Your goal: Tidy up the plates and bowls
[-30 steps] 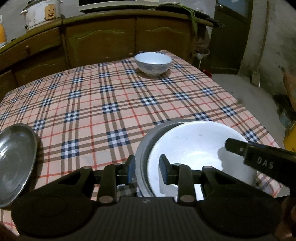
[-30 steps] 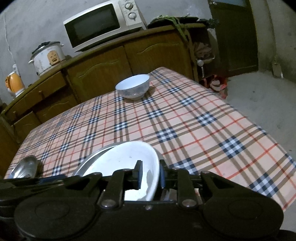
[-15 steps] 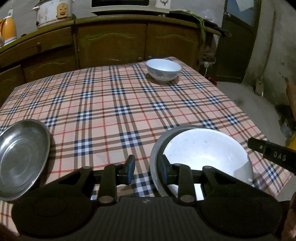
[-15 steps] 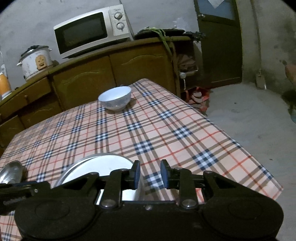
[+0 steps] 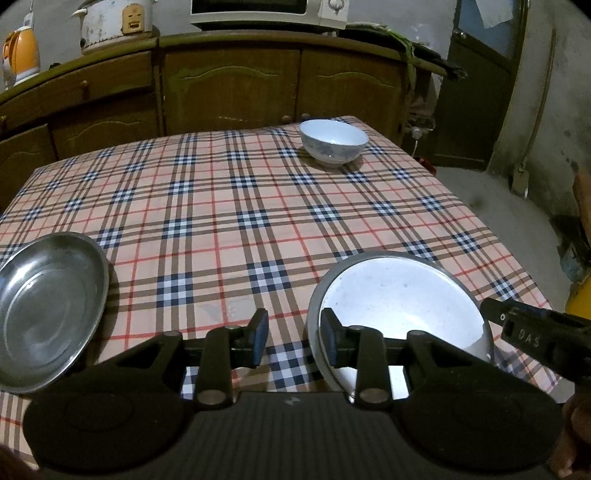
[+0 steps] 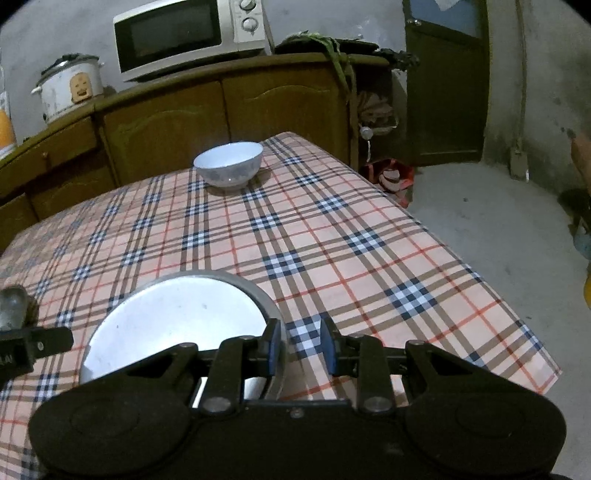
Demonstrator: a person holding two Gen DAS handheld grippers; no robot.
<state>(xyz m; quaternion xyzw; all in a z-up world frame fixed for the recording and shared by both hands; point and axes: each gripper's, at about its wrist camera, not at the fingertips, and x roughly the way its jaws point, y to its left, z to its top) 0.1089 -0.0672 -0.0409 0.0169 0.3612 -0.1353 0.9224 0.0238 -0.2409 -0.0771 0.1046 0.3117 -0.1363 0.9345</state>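
Two pairs of fingers flanked the white plate (image 5: 399, 299), which sat in a metal dish (image 6: 271, 302) near the surface's (image 5: 221, 221) front edge. Left gripper (image 5: 294, 339) was opening, right gripper (image 6: 297, 345) narrowly apart; neither held anything. Farther back stood a bowl (image 5: 333, 147); another steel plate (image 5: 48, 306) lay left.

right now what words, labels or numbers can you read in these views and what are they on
"DAS": on the body of the right gripper, seen from the left wrist view.
Face sticker on the rice cooker: no readable words.
Markings round the microwave dials: too small to read.
Lettering on the left gripper at the frame edge: cut off, unreadable.
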